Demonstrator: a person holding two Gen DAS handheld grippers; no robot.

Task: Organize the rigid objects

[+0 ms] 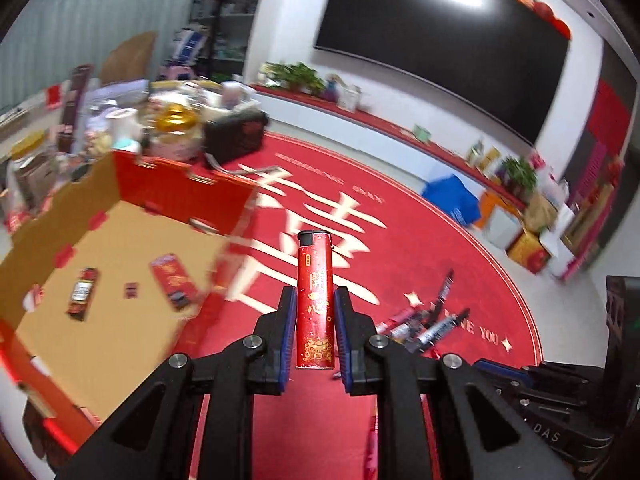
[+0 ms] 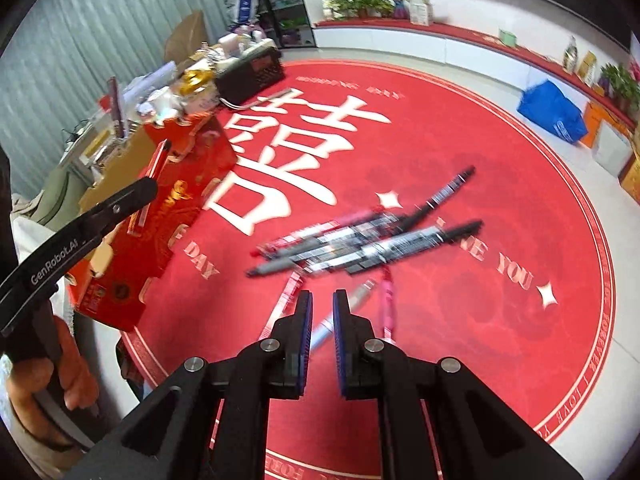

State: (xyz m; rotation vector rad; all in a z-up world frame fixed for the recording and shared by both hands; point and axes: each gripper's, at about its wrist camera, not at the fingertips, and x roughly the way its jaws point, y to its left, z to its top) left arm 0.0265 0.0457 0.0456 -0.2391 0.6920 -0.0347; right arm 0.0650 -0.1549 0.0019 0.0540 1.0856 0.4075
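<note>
My left gripper (image 1: 315, 300) is shut on a red lighter (image 1: 314, 300), held upright above the red round rug (image 1: 460, 248), just right of an open cardboard box (image 1: 112, 248). In the box lie two lighters (image 1: 172, 286) (image 1: 82, 294) and a small dark item. A pile of pens (image 1: 424, 322) lies on the rug to the right. In the right wrist view, my right gripper (image 2: 322, 320) hovers above the rug with its jaws a narrow gap apart and nothing between them, just short of the pen pile (image 2: 360, 240). The box (image 2: 160, 216) and the left gripper's arm (image 2: 80, 224) are at the left.
Cluttered boxes, jars and a black radio (image 1: 236, 136) stand behind the box. A blue bag (image 2: 554, 110) and cartons sit at the rug's far right. A low white ledge with plants runs along the wall under a large dark screen (image 1: 444, 40).
</note>
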